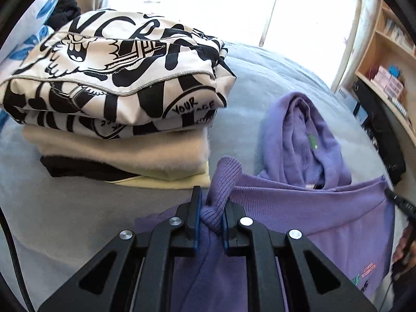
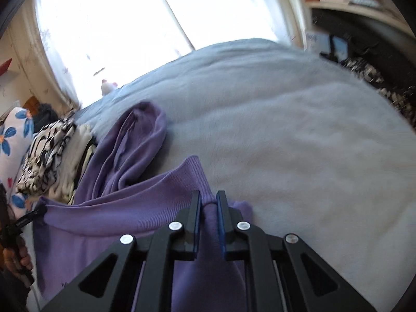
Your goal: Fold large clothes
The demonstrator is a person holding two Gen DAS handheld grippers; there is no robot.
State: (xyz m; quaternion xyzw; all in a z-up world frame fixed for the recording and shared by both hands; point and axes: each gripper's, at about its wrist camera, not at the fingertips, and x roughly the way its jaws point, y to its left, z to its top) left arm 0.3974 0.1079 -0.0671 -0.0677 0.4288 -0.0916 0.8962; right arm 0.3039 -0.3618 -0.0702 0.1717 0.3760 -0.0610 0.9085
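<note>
- Left gripper (image 1: 211, 202) clamping tight on the purple hoodie's (image 1: 325, 208) ribbed hem
- Right gripper (image 2: 208, 202) pinching that same hem too
- Lying on the grey-blue bedspread (image 1: 260, 78) beside the folded stack, hood pointing toward the window, hem stretching across between both claws

Daylight from overexposed window (image 1: 187, 2), fisheye bending at dark edges, right wrist view motion-blurred

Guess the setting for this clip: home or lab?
Home, most likely a bedroom: a bed under a pale blue blanket, a stack of folded clothes on it beside a purple hoodie, and a curtained window behind.
</note>
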